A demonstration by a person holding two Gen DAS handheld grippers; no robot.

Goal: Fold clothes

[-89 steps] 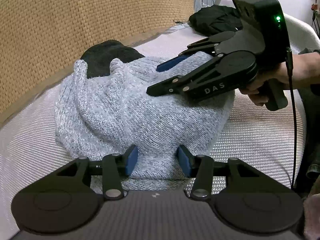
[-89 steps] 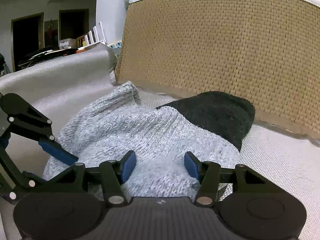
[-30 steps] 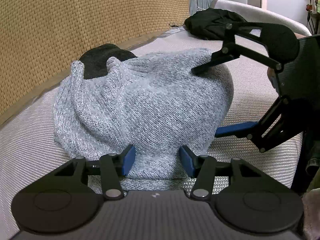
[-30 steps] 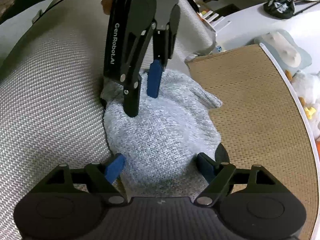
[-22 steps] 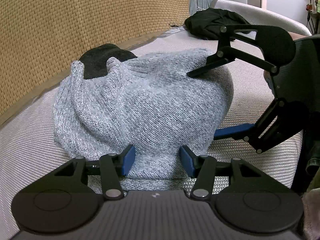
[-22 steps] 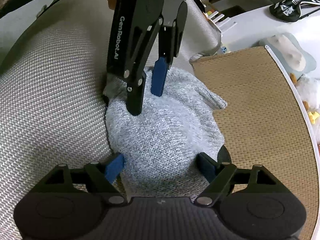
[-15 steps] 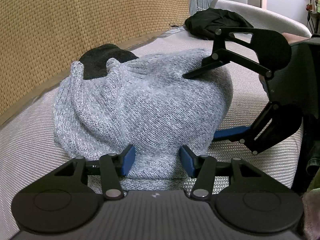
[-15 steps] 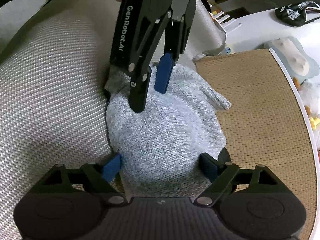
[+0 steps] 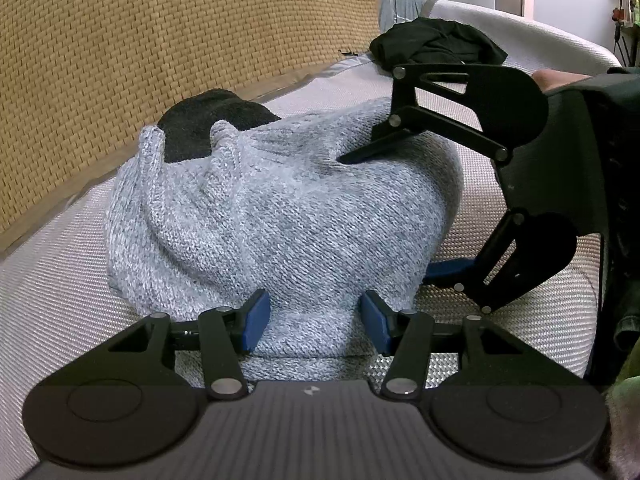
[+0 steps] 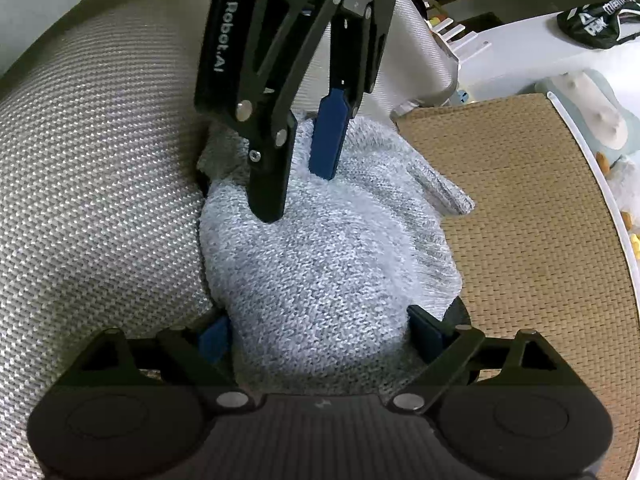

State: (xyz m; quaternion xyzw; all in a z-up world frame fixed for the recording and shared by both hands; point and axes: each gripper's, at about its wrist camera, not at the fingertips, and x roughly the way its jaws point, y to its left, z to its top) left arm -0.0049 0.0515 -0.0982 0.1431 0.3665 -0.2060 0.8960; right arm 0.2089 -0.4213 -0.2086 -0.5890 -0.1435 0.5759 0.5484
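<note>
A grey knit sweater [image 9: 280,216] lies bundled on the pale woven sofa seat [image 9: 48,280]. It partly covers a black garment [image 9: 208,120] behind it. My left gripper [image 9: 316,316] is open, its blue pads [image 9: 256,316] on either side of the sweater's near edge. From the right wrist view the left gripper [image 10: 298,194] presses down on the sweater's [image 10: 320,264] far end. My right gripper [image 10: 320,336] is open wide and straddles the sweater's end. In the left wrist view the right gripper [image 9: 386,214] has one finger on top and one low at the cushion.
A tan woven backrest [image 9: 160,40] runs behind the sweater. A heap of black clothes [image 9: 436,46] sits at the seat's far end. The sofa arm [image 10: 100,120] rises to the left in the right wrist view. A white surface [image 10: 520,52] holds a black item.
The right gripper left the sweater's top, turned sideways and slid its open fingers further over the sweater's right end. The left gripper and sweater have hardly moved.
</note>
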